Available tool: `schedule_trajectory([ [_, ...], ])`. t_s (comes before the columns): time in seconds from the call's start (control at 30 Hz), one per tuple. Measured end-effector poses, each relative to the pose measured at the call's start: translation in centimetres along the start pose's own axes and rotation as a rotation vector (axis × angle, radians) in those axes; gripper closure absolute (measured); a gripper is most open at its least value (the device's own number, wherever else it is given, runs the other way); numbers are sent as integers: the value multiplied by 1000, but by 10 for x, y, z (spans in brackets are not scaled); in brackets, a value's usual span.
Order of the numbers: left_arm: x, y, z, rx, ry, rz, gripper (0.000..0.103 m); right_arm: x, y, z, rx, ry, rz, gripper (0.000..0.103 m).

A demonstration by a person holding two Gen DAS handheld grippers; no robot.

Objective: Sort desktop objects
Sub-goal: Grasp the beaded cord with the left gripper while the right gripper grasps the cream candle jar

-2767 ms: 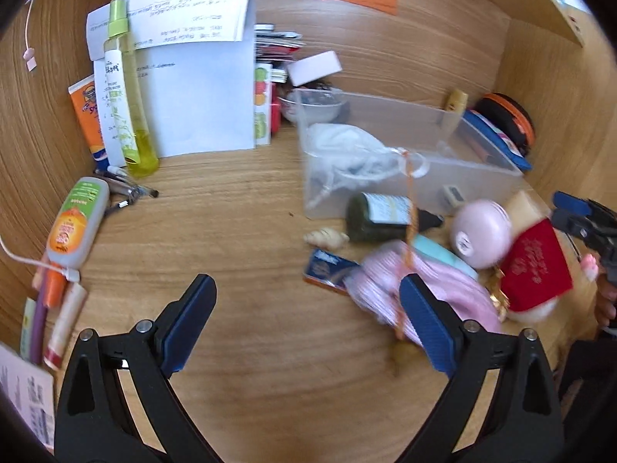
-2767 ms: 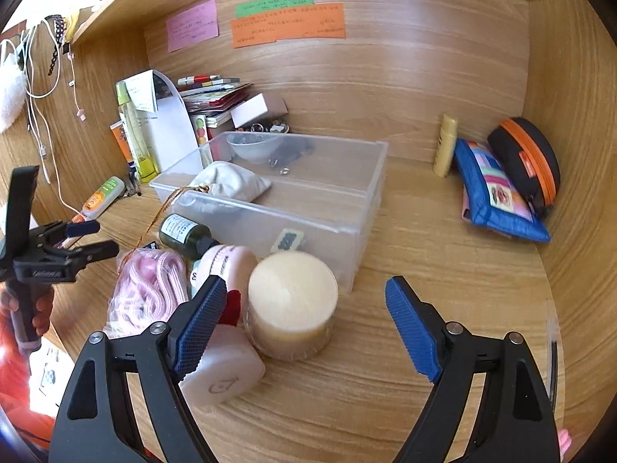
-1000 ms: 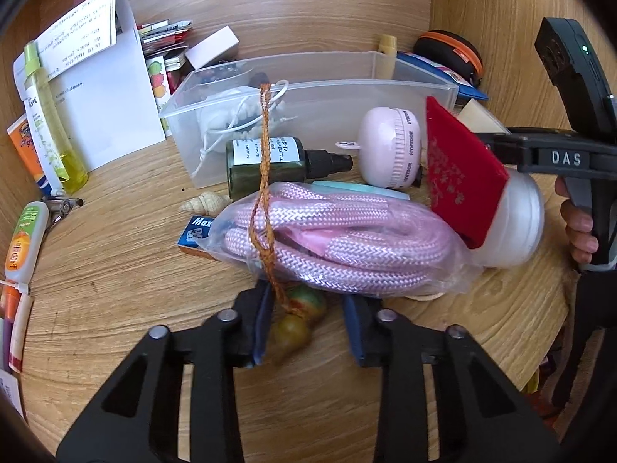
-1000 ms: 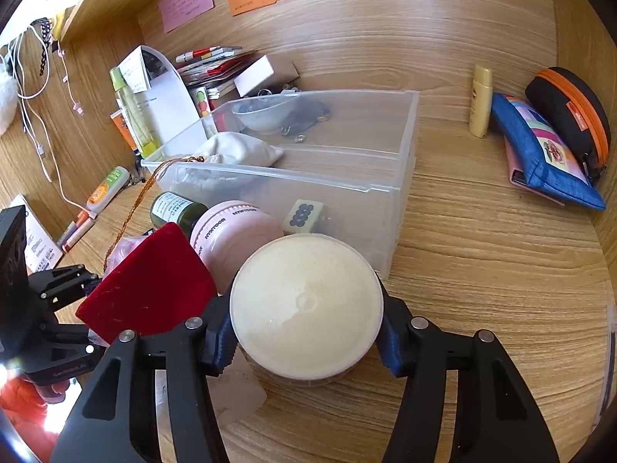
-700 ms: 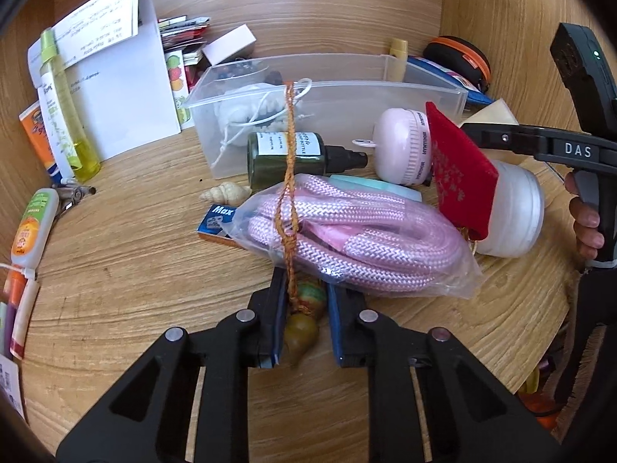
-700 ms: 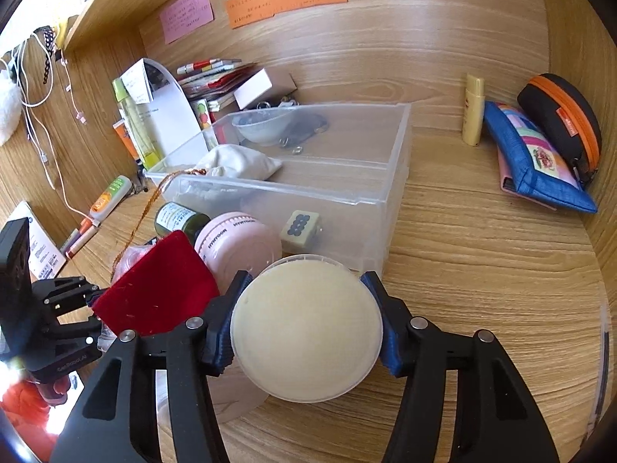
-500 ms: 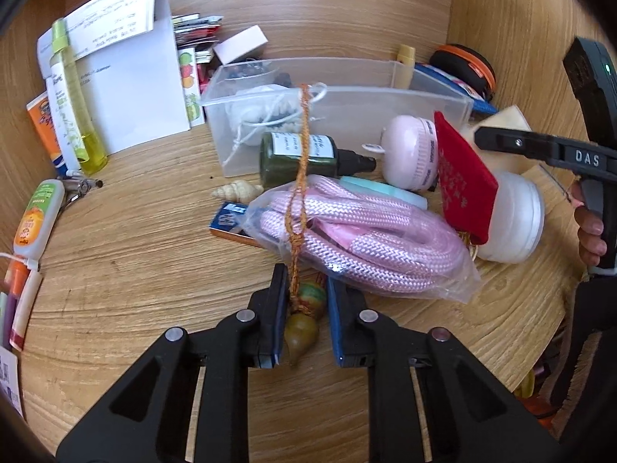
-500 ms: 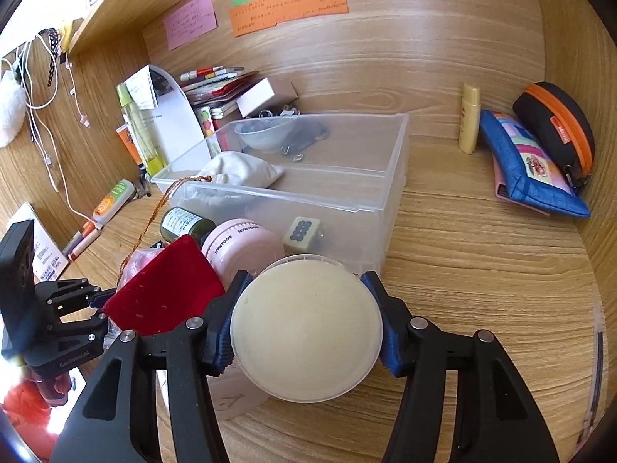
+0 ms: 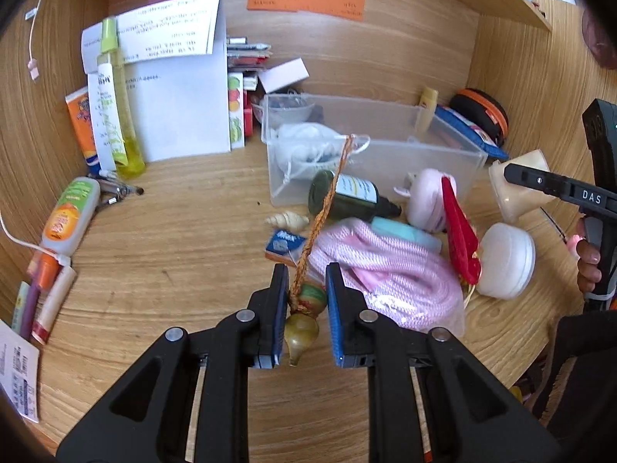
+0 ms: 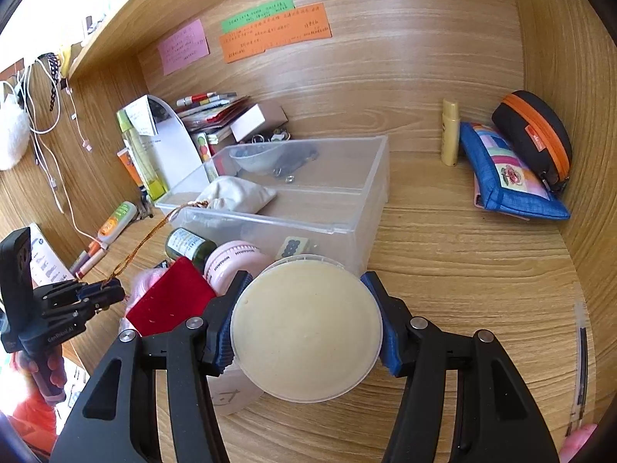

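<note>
We lift both | left gripper [image 9: 306, 301] clamped on gourd charm [image 9: 302, 318], near centre | right gripper [image 10: 306, 324] clamped on cream jar [image 10: 306, 332] | carry level into clear bin [image 10: 370, 193], 1 each, cord [image 9: 324, 216] clear.

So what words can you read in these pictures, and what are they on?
"DAS": on the right gripper.
"HOWDOSH": roughly, on the pink round case.
Sticky notes, green bottle, orange tube, white papers: writing too small or blurred.
</note>
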State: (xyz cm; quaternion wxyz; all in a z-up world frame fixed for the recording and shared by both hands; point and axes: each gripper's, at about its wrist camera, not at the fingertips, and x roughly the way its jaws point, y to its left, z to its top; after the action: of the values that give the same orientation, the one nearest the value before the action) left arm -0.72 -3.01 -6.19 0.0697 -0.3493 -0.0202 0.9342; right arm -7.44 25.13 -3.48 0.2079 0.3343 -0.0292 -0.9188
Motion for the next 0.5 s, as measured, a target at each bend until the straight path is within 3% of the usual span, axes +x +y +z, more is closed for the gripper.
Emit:
schedule_trajectory([
  [0.5, 10, -8, 32, 29, -39, -68, 84, -9, 7, 22, -13, -57, 20, 49],
])
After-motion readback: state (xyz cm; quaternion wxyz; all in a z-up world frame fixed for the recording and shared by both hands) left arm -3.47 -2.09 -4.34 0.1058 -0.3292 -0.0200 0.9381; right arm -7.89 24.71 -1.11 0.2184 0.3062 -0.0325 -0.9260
